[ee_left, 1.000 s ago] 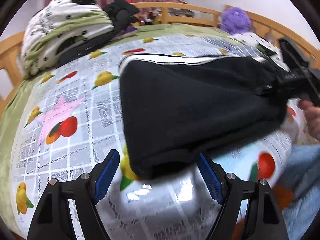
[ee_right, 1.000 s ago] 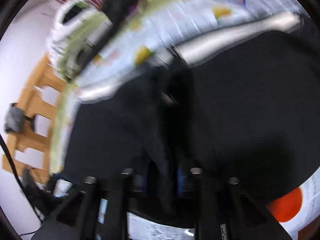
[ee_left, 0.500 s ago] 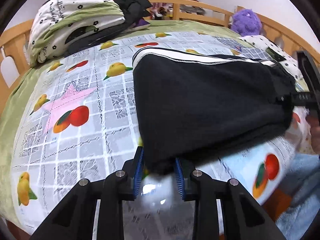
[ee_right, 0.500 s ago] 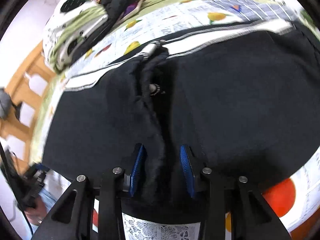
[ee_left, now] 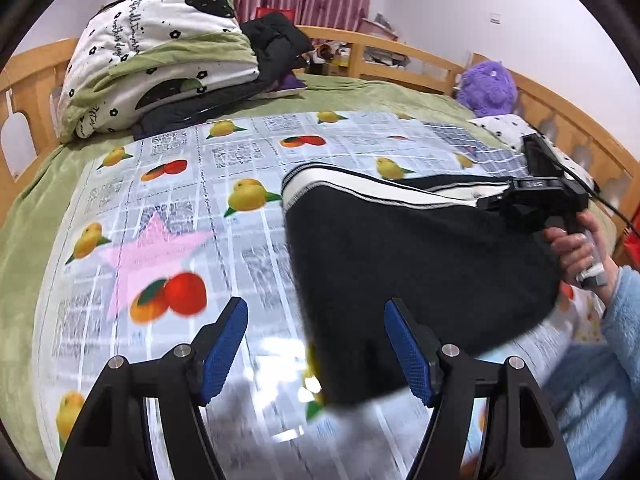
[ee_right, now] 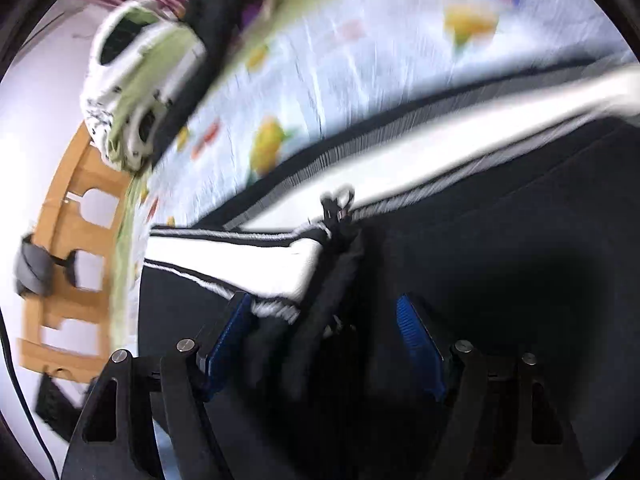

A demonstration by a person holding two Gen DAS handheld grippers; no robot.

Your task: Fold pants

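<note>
The black pants (ee_left: pixel 404 256) with a white side stripe lie folded on the fruit-print sheet (ee_left: pixel 168 216). My left gripper (ee_left: pixel 316 348) is open, its blue pads (ee_left: pixel 224 344) wide apart, with the near corner of the pants between them and untouched. In the left wrist view the right gripper's black body (ee_left: pixel 536 196) sits at the far right end of the pants, held by a hand. In the right wrist view my right gripper (ee_right: pixel 324 344) is open over the pants (ee_right: pixel 500 280), a bunched fold of black fabric and white stripe (ee_right: pixel 240 264) lying loose between its pads.
A folded white and green quilt (ee_left: pixel 160 52) and dark clothes (ee_left: pixel 276 40) sit at the head of the bed. A purple plush toy (ee_left: pixel 488 88) rests by the wooden bed rail (ee_left: pixel 400 52). The person's blue sleeve (ee_left: pixel 620 320) is at the right.
Both grippers were shut on the pants half a second ago and have opened, letting the fabric go. The left gripper has pulled back a little.
</note>
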